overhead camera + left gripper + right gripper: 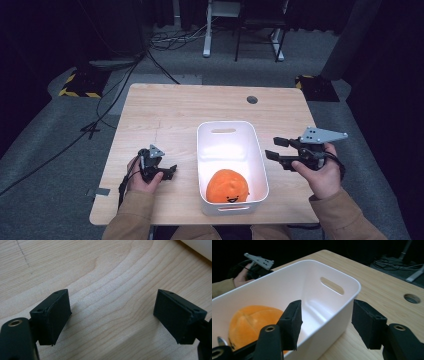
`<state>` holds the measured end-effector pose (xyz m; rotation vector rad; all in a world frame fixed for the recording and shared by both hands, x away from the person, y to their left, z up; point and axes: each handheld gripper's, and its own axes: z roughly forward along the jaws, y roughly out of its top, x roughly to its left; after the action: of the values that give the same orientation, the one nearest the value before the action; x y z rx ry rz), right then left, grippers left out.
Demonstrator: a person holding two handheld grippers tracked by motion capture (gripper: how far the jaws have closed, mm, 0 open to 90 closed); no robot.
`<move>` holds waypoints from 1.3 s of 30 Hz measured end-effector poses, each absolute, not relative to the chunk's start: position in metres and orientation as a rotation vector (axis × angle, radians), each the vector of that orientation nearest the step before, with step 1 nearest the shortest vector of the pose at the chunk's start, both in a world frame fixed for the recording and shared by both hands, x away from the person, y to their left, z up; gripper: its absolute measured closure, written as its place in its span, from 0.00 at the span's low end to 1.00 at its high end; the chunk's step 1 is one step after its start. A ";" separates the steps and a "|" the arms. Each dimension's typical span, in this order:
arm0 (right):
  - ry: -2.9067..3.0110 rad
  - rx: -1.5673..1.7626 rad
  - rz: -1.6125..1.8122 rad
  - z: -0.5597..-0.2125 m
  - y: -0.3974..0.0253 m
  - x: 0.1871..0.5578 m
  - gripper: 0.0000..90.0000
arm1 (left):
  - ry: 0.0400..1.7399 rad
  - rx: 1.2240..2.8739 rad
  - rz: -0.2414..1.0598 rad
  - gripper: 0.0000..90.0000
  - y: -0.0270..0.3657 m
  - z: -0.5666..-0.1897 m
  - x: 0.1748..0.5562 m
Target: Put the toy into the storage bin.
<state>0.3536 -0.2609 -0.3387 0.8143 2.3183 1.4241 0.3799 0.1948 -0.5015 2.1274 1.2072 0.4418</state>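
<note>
Orange plush toy [227,186] seen resting in white bin [204,150]; right gripper [276,148] and left gripper [167,173] held released, empty, flanking bin, apparently readied for access.

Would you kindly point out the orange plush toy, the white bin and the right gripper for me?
orange plush toy [227,185], high view, middle of its rounded top.
white bin [204,150], high view, left rim.
right gripper [274,148], high view, midway between its open fingertips.
</note>
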 end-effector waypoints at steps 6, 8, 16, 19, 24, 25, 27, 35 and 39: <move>2.270 0.894 1.359 -0.346 -0.282 0.359 0.44 | 1.207 2.127 0.441 0.16 0.195 -0.502 0.380; 2.262 0.924 1.336 -0.349 -0.288 0.362 0.44 | 1.205 2.123 0.438 0.16 0.195 -0.502 0.380; 2.226 1.023 1.243 -0.364 -0.314 0.372 0.41 | 1.182 2.131 0.431 0.16 0.198 -0.502 0.381; 2.212 1.082 1.220 -0.372 -0.323 0.376 0.40 | 1.178 2.133 0.424 0.16 0.199 -0.502 0.381; 2.205 1.155 1.168 -0.388 -0.339 0.383 0.39 | 1.178 2.133 0.418 0.16 0.199 -0.502 0.381; 2.203 1.164 1.157 -0.391 -0.341 0.384 0.38 | 1.181 2.136 0.421 0.16 0.199 -0.502 0.381; 2.196 1.186 1.131 -0.397 -0.347 0.387 0.37 | 1.184 2.132 0.431 0.16 0.200 -0.502 0.381; 2.184 1.275 1.065 -0.423 -0.364 0.393 0.36 | 1.183 2.132 0.416 0.16 0.200 -0.502 0.381; 2.195 1.294 1.012 -0.434 -0.369 0.393 0.35 | 1.183 2.132 0.420 0.16 0.200 -0.502 0.381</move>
<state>0.3930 -0.3694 -0.4341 1.2937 2.1947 1.0125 0.3812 0.1996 -0.5020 2.1322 1.1830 0.4202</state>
